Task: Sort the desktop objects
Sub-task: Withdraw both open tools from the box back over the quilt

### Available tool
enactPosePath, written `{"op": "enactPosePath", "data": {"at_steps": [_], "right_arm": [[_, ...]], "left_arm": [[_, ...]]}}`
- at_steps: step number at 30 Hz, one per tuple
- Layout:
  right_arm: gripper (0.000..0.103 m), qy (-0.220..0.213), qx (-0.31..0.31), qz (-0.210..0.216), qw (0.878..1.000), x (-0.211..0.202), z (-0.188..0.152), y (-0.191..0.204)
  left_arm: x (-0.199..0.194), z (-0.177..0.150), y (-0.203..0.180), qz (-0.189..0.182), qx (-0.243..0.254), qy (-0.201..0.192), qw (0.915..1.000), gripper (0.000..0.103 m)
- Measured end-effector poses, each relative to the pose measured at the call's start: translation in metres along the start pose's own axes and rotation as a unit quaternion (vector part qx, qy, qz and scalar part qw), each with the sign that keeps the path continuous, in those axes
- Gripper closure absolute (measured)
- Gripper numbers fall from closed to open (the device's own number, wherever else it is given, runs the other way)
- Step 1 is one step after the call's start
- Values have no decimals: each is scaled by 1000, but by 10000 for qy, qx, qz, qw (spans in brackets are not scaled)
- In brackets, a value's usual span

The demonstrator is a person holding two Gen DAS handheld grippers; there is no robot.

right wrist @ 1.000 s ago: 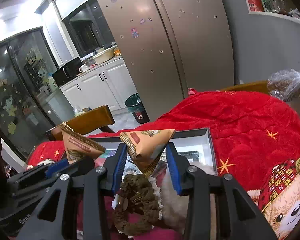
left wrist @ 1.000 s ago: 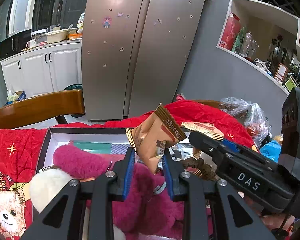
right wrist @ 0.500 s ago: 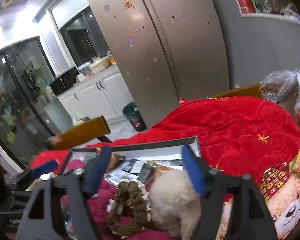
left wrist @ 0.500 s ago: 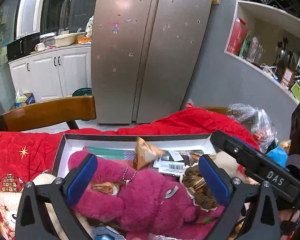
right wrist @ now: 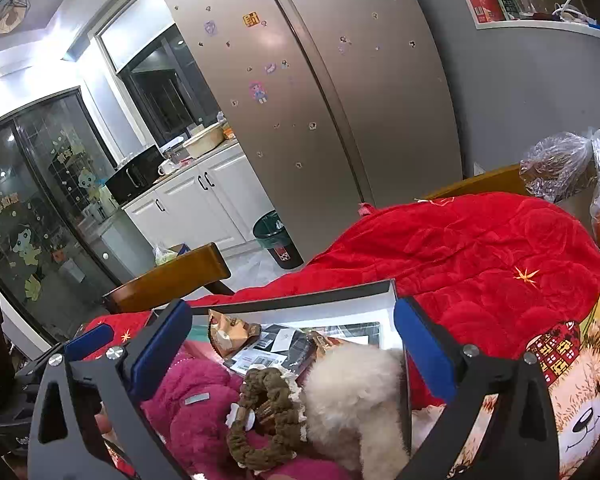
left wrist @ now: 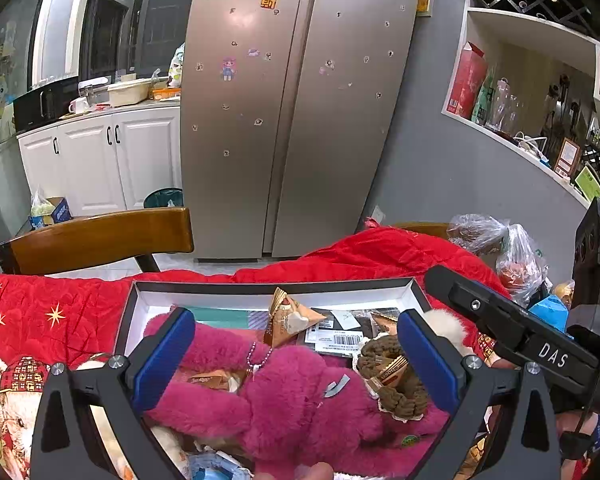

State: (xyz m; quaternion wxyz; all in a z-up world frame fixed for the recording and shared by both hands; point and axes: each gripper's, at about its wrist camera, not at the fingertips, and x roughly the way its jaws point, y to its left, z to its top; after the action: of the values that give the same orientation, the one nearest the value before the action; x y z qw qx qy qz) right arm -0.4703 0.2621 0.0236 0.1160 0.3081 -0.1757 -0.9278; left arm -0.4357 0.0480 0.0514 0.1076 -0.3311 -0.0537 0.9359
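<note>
Across the table in front of you lies a red blanket (left wrist: 40, 312) with gold stars and a bear print, and on it sits a shallow box (left wrist: 268, 289) with a dark rim and white inner walls. Behind it stand a steel fridge (left wrist: 296, 112) dotted with magnets, white cabinets (left wrist: 100, 160) to the far left, and a wooden chair back (left wrist: 100, 238) just beyond the blanket.

Inside the box, the biggest thing is a pink plush toy (left wrist: 292, 396) filling the near half. To its right rests a white fluffy toy (right wrist: 356, 388), and touching both is a brown knitted loop (right wrist: 260, 420) with a lace edge. Further back you can see papers with a barcode (left wrist: 340, 338) lying flat, and a tan triangular snack packet (left wrist: 290, 318) tilted against the pink toy's far side. A second snack packet (right wrist: 324, 342) lies to the right of the papers, near the white toy.

Your left gripper (left wrist: 296, 360) hovers over the near part of the box with its jaws spread wide and nothing between the blue pads; they sprang apart within the last second. Your right gripper (right wrist: 292, 344) has just been opening too and now stands equally wide, empty, over the white toy and the loop. On the far right of the blanket sit clear plastic bags (left wrist: 504, 248)
</note>
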Motion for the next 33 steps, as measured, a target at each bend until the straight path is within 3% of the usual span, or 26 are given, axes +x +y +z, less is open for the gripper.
{"op": "enactPosePath", "data": {"at_steps": [20, 28, 33], "right_arm": [[0, -353, -697, -13, 9969, -47, 9, 39], [0, -505, -1431, -412, 9876, -85, 5, 72], [0, -591, -1345, -408, 9883, -115, 4, 78]], "left_arm": [[-18, 8, 20, -2, -184, -9, 9998, 0], [-50, -1, 14, 40, -89, -99, 9999, 0], [-79, -15, 21, 232, -156, -113, 9995, 0]]}}
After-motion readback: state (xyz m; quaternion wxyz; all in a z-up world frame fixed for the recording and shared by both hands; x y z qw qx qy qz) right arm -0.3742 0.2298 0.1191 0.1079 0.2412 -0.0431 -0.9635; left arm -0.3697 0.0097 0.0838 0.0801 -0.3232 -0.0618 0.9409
